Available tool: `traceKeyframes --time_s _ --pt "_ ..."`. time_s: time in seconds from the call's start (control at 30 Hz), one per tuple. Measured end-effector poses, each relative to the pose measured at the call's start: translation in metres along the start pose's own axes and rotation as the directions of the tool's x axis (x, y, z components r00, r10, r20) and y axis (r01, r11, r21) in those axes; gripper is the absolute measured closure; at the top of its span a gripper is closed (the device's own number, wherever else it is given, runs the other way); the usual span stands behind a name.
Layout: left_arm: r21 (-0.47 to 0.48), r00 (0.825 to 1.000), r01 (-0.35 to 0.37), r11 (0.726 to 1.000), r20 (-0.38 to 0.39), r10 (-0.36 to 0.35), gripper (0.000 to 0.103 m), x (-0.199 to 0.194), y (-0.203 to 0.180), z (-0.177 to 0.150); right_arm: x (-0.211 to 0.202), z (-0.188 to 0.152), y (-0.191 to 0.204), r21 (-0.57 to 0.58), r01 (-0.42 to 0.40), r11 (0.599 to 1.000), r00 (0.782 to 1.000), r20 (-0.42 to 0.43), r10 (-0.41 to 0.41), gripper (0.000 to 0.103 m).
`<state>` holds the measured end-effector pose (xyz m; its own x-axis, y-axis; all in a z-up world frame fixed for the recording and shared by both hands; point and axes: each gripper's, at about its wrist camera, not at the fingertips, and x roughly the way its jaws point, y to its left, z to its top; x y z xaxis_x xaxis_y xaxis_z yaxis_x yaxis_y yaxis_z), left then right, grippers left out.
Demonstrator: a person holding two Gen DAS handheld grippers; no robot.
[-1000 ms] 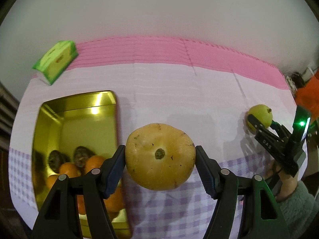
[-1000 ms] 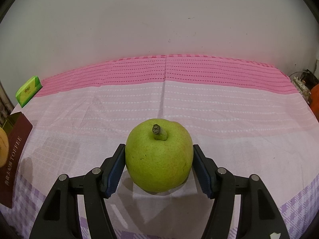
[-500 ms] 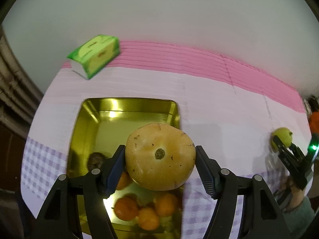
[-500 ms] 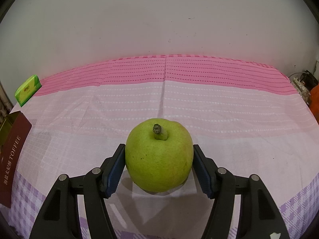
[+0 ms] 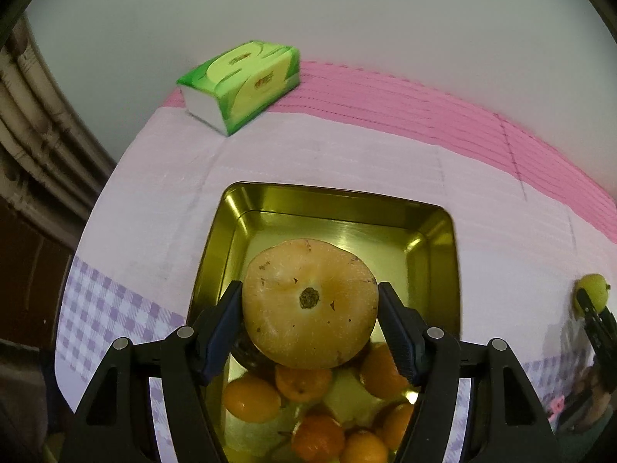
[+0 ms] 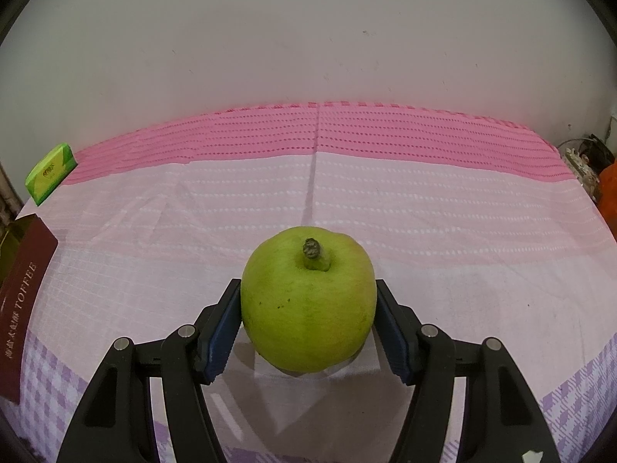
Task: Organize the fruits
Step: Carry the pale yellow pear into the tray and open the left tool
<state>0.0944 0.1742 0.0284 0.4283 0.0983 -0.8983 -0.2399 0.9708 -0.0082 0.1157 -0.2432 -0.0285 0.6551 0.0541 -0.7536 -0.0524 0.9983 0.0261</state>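
Left wrist view: the left gripper (image 5: 309,306) has its jaws about half spread and clamped on a round yellow-brown fruit (image 5: 308,303), held at the frame's centre above a gold metal tin (image 5: 432,227). In the tin's lower part lie several oranges (image 5: 252,399) and something paler and something dark, too hidden to name. A green tissue pack (image 5: 241,85) sits at upper left on the pink cloth covering the surface (image 5: 347,146). At the far right edge, the right gripper (image 5: 590,301) shows small.

Right wrist view: the right gripper (image 6: 308,312) jaws, partly spread, press both sides of a green fruit (image 6: 308,303), stem up, at lower centre and resting on the cloth. A dark red box (image 6: 23,308) lettered "TOFFEE" stands at the left edge.
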Motion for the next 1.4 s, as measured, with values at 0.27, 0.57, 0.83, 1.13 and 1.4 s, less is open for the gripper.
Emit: traceKeyframes --time_s 0.27,0.57,0.83,1.13,1.4 --pt "-0.011 0.999 -0.017 1.000 -0.031 0.017 0.035 0.017 0.010 -0.001 0.002 0.001 0.003 -0.006 0.006 1.000 1.000 -0.006 -0.006 0.041" --pt "0.010 0.999 -0.024 1.000 -0.030 0.024 0.035 0.020 0.007 0.000 0.003 0.002 0.004 -0.007 0.006 1.000 1.000 -0.006 -0.006 0.042" --pt "0.035 1.000 -0.023 0.999 -0.020 0.023 0.034 0.015 0.000 -0.001 0.002 0.001 0.004 -0.008 0.007 1.000 1.000 -0.006 -0.007 0.042" --pt "0.062 0.999 -0.039 0.997 -0.007 0.039 0.034 0.010 -0.004 -0.003 0.002 0.002 0.004 -0.009 0.008 1.000 1.000 -0.008 -0.008 0.041" --pt "0.053 0.999 -0.040 0.998 0.006 0.040 0.034 -0.002 0.004 -0.009 0.003 0.002 0.004 -0.014 0.012 1.000 1.000 -0.008 -0.012 0.042"
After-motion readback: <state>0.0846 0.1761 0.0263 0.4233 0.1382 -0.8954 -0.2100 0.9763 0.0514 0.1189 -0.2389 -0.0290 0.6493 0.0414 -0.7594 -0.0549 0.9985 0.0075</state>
